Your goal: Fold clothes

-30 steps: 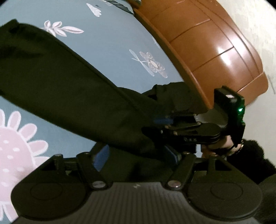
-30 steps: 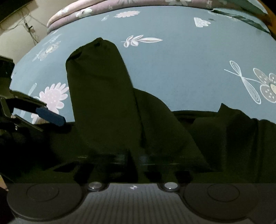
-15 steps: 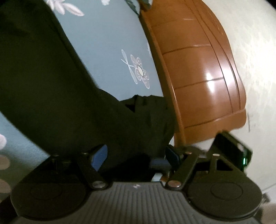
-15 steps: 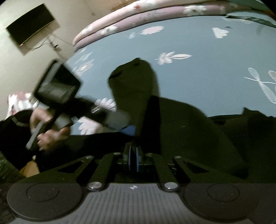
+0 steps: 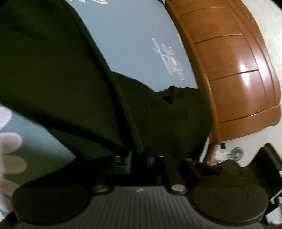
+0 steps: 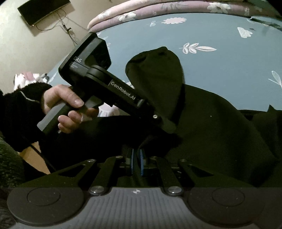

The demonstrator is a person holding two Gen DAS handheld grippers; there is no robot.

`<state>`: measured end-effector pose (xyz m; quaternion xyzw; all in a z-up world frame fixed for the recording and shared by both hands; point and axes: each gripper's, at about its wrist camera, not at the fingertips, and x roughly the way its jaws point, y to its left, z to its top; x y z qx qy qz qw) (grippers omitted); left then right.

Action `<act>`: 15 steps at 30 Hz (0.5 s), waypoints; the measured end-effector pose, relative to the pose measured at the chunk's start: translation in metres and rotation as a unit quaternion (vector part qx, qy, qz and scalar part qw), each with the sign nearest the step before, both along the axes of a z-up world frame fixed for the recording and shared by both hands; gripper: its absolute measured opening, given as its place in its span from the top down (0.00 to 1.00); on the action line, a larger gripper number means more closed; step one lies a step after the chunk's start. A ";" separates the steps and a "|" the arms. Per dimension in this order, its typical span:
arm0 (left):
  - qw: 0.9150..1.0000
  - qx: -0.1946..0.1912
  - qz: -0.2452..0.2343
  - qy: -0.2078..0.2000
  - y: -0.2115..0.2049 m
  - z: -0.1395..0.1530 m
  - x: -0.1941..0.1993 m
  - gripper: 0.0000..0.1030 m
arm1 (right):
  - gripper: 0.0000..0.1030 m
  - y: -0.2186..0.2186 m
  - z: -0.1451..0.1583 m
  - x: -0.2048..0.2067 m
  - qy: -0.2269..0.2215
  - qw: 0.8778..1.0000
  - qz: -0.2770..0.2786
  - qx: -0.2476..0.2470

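Two grippers on one black garment [image 5: 52,79], left gripper [image 5: 139,158] just closed pinching its fold, right gripper [image 6: 136,163] clamped on its edge

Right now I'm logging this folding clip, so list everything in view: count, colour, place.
dark garment: one, black-green, spread over the bed, a tube-like end pointing away.
bedsheet: one, blue with white and pink flowers, under the garment.
quilt edge: one, lilac floral, far side of the bed.
headboard: one, glossy orange-brown wood, along the bed's edge.
wall screen: one, black, cables hanging below.
left claw: jaws just closed, shut on the garment's edge.
right claw: blue pads shut on garment cloth.
left hand: dark fuzzy sleeve, holding the left claw's handle.
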<state>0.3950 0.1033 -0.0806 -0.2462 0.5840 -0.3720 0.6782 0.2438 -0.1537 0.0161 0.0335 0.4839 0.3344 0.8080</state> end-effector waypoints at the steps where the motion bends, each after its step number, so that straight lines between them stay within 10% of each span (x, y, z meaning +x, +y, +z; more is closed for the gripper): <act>1: 1.000 0.002 0.001 -0.007 0.001 0.001 -0.002 0.94 | 0.89 0.000 0.000 -0.002 -0.002 1.000 -0.002 -0.003; 10: 0.995 -0.007 0.058 -0.083 0.017 0.032 -0.030 0.97 | 0.49 -0.024 0.003 -0.018 -0.048 0.998 -0.033 -0.033; 15: 0.986 0.003 0.110 -0.123 0.016 0.053 -0.046 0.97 | 0.43 -0.030 -0.005 -0.026 -0.093 0.993 0.010 -0.068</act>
